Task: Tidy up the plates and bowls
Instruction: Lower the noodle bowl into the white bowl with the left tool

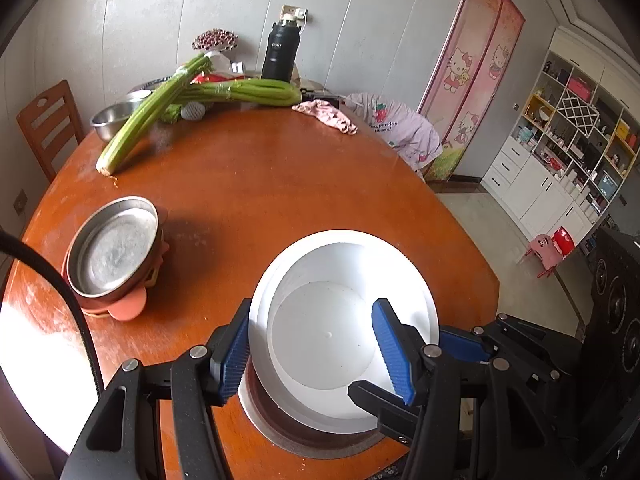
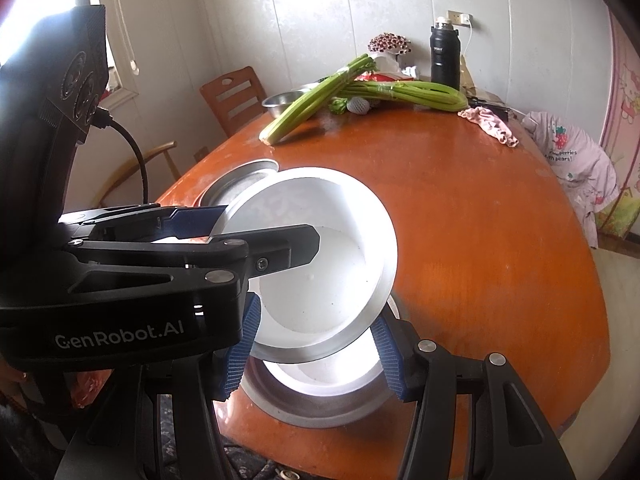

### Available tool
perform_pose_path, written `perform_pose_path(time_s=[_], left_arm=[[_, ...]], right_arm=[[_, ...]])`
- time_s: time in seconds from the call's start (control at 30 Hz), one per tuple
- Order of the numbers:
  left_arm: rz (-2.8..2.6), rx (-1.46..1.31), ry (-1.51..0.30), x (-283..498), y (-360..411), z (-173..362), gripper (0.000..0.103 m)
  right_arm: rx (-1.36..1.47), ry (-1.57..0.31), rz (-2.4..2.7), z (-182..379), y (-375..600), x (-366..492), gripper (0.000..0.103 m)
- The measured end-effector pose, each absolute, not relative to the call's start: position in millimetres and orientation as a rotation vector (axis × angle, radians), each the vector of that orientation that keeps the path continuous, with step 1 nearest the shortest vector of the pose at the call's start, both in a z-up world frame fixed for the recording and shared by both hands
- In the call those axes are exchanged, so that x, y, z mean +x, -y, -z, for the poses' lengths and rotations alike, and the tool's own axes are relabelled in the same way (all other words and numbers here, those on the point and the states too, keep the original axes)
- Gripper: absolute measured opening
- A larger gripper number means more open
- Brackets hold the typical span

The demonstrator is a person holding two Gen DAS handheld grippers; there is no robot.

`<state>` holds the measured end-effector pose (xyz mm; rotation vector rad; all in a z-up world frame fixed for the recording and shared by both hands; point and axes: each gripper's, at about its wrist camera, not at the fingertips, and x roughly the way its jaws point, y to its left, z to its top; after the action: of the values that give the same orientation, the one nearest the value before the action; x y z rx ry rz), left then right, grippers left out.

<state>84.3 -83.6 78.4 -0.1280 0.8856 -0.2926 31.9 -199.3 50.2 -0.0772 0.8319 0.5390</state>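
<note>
Stacking underway: my left claw (image 1: 316,350) grips the white plate's (image 1: 344,280) rim, tilted above another, lower centre on the counter (image 1: 280,184), right claw (image 2: 316,354) seemingly open beneath; next, lower it level.

White bowl (image 1: 320,332), orange-brown table (image 1: 280,184), green celery (image 1: 156,108), blue-padded grippers.
</note>
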Motion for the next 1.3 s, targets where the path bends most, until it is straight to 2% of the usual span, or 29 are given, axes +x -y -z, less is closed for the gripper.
perform_pose_path(time_s=[0.7, 1.3], left_arm=[[0.284, -0.09, -1.0, 90, 96, -32, 0.058], [0.286, -0.083, -1.024, 95, 93, -23, 0.058]], right_arm=[[-0.072, -0.919, -0.52, -15, 207, 35, 0.058], [-0.098, -0.929, -0.519, -11, 203, 37, 0.058]])
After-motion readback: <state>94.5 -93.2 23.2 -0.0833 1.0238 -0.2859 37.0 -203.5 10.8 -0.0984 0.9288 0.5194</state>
